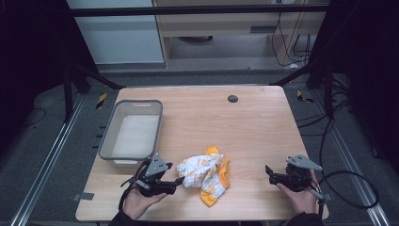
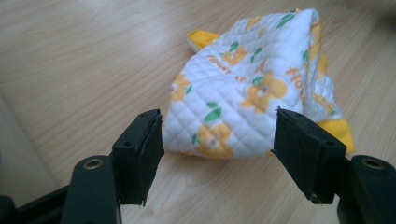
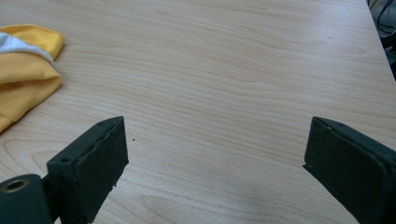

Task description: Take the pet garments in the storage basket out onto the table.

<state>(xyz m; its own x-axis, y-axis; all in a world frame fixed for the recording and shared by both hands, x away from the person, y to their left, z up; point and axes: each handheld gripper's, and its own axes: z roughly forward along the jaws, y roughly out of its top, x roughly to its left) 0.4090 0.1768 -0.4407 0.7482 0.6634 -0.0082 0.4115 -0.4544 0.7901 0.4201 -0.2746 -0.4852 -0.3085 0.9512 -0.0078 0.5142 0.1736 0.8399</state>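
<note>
1. A crumpled quilted cloth (image 1: pixel 205 173), white with orange flowers, green leaves and a yellow edge, lies on the table (image 1: pixel 254 127) near its front edge, between the two hands.
2. The left hand-held gripper (image 1: pixel 175 182) sits just beside the cloth, jaws spread, gripping nothing.
3. The right hand-held gripper (image 1: pixel 269 172) rests well apart, jaws spread over bare wood.
4. A grey tub (image 1: pixel 133 132) stands behind the left hand.
5. The cloth's folds hide its shape.

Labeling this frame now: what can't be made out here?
- Cloth, high view: crumpled, folds hide its underside and true shape.
- Cloth, right gripper view: cut off by the left edge.
- Bin, high view: near wall partly behind the left tool.
- Dark disc, high view: too small to identify.
</note>
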